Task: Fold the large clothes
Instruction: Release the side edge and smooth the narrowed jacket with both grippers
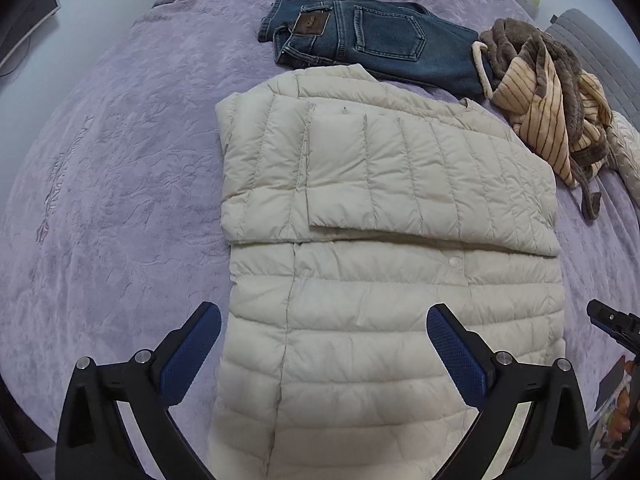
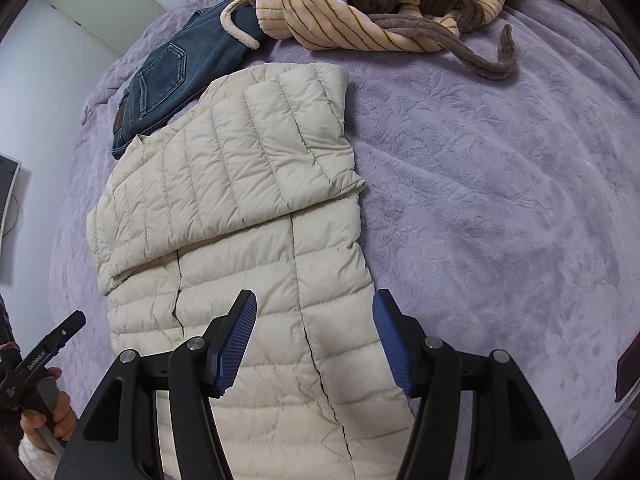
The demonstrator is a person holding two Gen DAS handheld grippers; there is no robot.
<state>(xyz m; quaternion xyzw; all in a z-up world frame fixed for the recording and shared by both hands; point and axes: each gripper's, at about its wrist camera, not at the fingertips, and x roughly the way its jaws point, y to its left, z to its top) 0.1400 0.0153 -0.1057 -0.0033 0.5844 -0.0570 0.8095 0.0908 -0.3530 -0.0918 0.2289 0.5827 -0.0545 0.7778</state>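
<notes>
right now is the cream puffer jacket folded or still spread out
Partly folded: the cream puffer jacket has both sleeves folded across its chest, but the lower body lies flat, full length, on the purple bedspread.

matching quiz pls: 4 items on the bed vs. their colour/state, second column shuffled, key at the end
Things:
1. puffer jacket
2. jeans
3. striped fleece garment
4. bedspread

Descriptions:
A. purple, embossed pattern, lying under everything
B. cream, quilted, sleeves folded across the chest
C. blue denim, folded, back pocket facing up
D. tan with brown stripes, in a crumpled heap

Pairs: 1-B, 2-C, 3-D, 4-A

Both the left gripper and the right gripper are open above the jacket's lower half, holding nothing.
</notes>
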